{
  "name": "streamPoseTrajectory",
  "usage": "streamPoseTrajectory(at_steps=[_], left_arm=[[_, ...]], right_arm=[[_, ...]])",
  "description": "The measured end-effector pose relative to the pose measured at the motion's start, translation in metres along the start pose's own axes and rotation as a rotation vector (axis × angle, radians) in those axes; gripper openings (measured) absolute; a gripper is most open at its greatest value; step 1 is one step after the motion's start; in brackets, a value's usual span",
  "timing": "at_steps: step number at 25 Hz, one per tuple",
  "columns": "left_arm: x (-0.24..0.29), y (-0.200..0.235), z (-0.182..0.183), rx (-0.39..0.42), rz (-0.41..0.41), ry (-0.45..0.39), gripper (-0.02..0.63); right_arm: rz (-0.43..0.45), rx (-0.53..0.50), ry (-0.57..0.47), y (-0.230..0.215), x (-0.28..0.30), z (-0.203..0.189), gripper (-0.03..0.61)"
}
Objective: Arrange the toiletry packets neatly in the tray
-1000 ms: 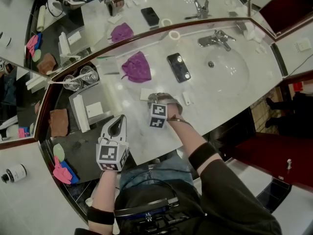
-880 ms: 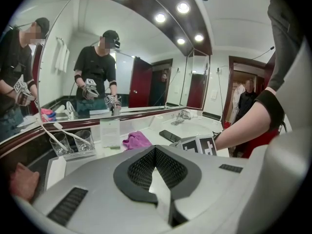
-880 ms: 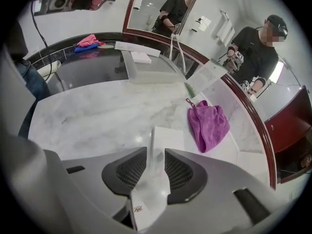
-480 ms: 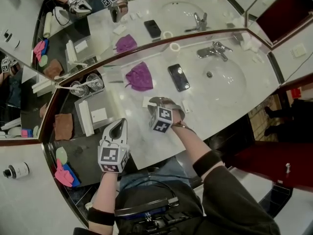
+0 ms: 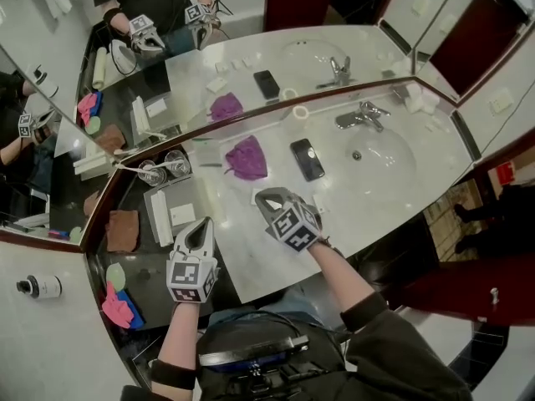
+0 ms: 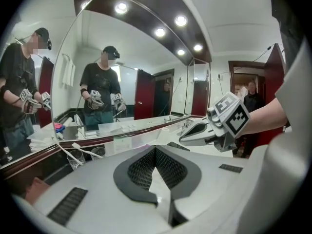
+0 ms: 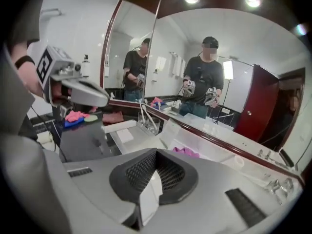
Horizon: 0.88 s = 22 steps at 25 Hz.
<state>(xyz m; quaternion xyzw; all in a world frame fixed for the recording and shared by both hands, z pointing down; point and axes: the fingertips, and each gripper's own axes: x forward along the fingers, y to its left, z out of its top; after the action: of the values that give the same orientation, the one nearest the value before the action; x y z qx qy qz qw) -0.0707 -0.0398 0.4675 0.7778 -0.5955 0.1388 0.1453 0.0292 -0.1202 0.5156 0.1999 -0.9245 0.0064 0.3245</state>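
Observation:
The grey tray [image 5: 179, 194] stands left of centre on the counter, with a long white box [image 5: 160, 217] and a flat white packet [image 5: 184, 215] in it. My left gripper [image 5: 201, 222] hovers at the tray's near edge, shut on a thin white packet [image 6: 159, 185]. My right gripper [image 5: 266, 197] is raised above the marble to the tray's right. Its jaws have just been closing and are shut on another thin white packet [image 7: 147, 195]. A small white packet [image 5: 321, 204] lies on the marble beside the right gripper.
A purple cloth [image 5: 247, 157] and a black phone [image 5: 307, 159] lie behind the right gripper, with the sink [image 5: 380, 153] and faucet [image 5: 359, 115] further right. Two glasses [image 5: 155, 173] stand behind the tray. A brown towel [image 5: 123, 230] and pink and blue items [image 5: 117, 304] lie on the dark shelf at left.
The right gripper has lifted from the marble by the white packet and now stands higher and tilted. The left gripper has risen a little near the tray. The head view has shifted.

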Motion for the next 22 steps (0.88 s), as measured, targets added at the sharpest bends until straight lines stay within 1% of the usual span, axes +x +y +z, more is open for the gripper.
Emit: streamPoseTrajectory(at_steps=[3,6,10,13,15,19,22], left_arm=[[-0.009,0.007,-0.002,-0.03,0.013,-0.008,0.0],[-0.019,0.013,-0.005,-0.048,0.027,-0.011,0.0],[-0.032,0.018,-0.007,-0.048,0.037,-0.017,0.0],[-0.036,0.017,-0.007,-0.03,0.03,-0.021,0.0],[-0.039,0.017,-0.006,-0.019,0.03,-0.023,0.0],[-0.044,0.022,-0.008,-0.031,0.037,-0.025,0.0],[-0.049,0.027,-0.009,-0.027,0.05,-0.026,0.0]], right_arm=[[0.006,0.138,-0.1,0.001,-0.024,0.014,0.008],[0.001,0.206,-0.165,0.005,-0.043,0.016,0.008],[-0.014,0.253,-0.202,0.01,-0.058,0.011,0.008],[-0.023,0.275,-0.209,0.012,-0.06,0.006,0.008],[-0.027,0.281,-0.205,0.014,-0.06,0.002,0.008],[-0.031,0.287,-0.199,0.018,-0.057,-0.001,0.008],[-0.021,0.261,-0.185,0.024,-0.05,0.003,0.008]])
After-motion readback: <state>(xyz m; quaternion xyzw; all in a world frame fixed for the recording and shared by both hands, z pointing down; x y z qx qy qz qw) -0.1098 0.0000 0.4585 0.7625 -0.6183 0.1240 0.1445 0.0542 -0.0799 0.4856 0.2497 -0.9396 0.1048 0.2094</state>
